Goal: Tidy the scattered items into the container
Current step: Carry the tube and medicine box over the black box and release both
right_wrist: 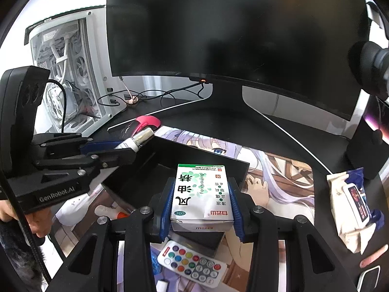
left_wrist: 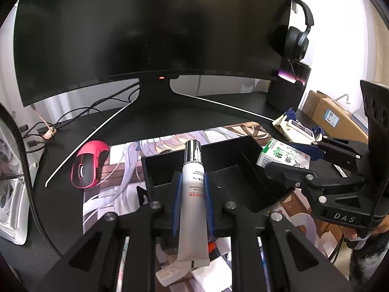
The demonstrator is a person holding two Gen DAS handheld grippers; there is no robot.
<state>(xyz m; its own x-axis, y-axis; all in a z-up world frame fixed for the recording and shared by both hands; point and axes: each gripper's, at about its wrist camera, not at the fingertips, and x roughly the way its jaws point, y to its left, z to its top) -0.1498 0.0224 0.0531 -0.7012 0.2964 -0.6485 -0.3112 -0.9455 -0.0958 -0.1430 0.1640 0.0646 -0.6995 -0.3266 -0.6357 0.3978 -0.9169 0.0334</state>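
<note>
Black desk with dark monitor (left_wrist: 150,31); left gripper (left_wrist: 192,202) clamps a white tube (left_wrist: 193,194) above the black container (left_wrist: 252,170); right gripper (right_wrist: 201,202) clamps a medicine box (right_wrist: 200,194) over it.

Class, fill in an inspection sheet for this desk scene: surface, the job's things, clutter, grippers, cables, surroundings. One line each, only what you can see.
Surface: black desk with an illustrated desk mat.
Job's things: white tube in the left hand-held gripper; green-and-white box in the right hand-held gripper; both over the black container.
Clutter: remote and wipes pack lying on the mat; pink mouse beside it.
Grippers: left shut on the tube, right shut on the box.
Cables: black leads loose behind the monitor stand.
Surroundings: dark curved monitor, white PC case, headphones, cardboard box.
</note>
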